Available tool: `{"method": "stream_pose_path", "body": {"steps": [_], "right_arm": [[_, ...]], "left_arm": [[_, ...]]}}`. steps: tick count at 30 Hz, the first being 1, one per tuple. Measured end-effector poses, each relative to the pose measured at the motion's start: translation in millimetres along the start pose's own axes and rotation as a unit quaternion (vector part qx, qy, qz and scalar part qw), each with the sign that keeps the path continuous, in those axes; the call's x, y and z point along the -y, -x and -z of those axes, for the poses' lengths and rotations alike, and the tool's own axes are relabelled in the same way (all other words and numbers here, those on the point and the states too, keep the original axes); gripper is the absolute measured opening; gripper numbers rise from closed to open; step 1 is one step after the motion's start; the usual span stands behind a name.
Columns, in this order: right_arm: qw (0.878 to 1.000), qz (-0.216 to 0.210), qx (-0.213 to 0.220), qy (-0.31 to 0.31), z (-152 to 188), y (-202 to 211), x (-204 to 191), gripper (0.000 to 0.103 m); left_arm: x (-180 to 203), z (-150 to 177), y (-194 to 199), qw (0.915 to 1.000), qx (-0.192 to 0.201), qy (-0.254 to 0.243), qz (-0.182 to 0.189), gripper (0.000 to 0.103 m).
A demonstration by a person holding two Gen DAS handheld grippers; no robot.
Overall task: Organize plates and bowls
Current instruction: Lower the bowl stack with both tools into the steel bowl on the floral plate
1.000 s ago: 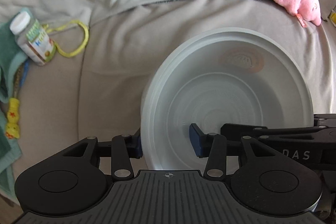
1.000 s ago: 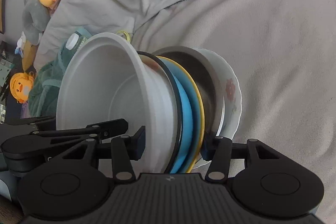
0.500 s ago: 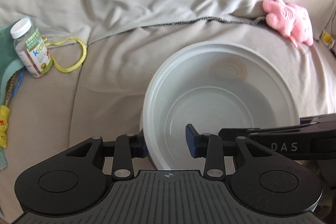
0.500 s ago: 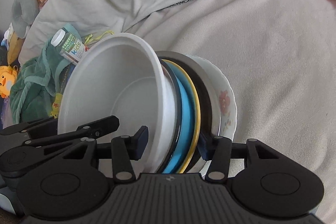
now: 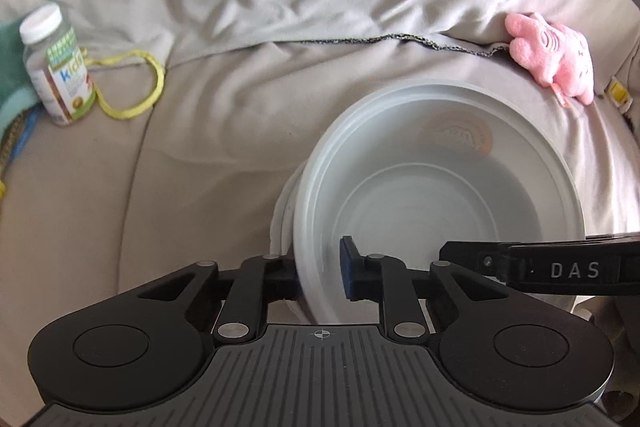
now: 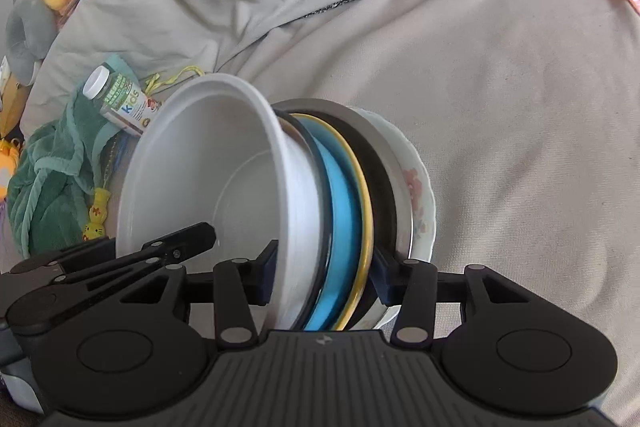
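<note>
The left gripper is closing on the near rim of the white bowl: one pad sits inside the bowl, the other outside, and the gap between them is down to little more than the wall's thickness. The right gripper is closing too, its pads set against both sides of a stack held on edge: the white bowl, a black-rimmed dish, a blue plate with a yellow rim and a dark plate. The flowered plate lies just outside the right-hand pad (whether it is gripped, I cannot tell). All of this hangs over a beige cushion, with a vitamin bottle and pink plush toy lying well apart.
</note>
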State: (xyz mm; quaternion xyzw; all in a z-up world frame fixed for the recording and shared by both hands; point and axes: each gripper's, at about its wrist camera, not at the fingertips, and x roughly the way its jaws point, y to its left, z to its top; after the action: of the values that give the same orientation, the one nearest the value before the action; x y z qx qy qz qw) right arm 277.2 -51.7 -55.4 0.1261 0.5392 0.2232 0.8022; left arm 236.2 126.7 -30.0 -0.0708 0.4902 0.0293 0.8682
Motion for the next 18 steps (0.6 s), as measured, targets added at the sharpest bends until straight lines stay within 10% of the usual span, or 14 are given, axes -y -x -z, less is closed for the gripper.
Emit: {"method": "stream_pose_path", "body": {"steps": [14, 18], "right_arm": [[0.996, 0.049, 0.06, 0.048, 6.2, 40.7, -10.2, 0.046], [0.997, 0.048, 0.04, 0.043, 8.4, 34.5, -3.2, 0.03]], "left_arm": [[-13.5, 2.5, 15.1, 0.9973, 0.012, 0.026, 0.068, 0.019], [-6.3, 6.0, 11.0, 0.9991, 0.014, 0.013, 0.039, 0.02]]}}
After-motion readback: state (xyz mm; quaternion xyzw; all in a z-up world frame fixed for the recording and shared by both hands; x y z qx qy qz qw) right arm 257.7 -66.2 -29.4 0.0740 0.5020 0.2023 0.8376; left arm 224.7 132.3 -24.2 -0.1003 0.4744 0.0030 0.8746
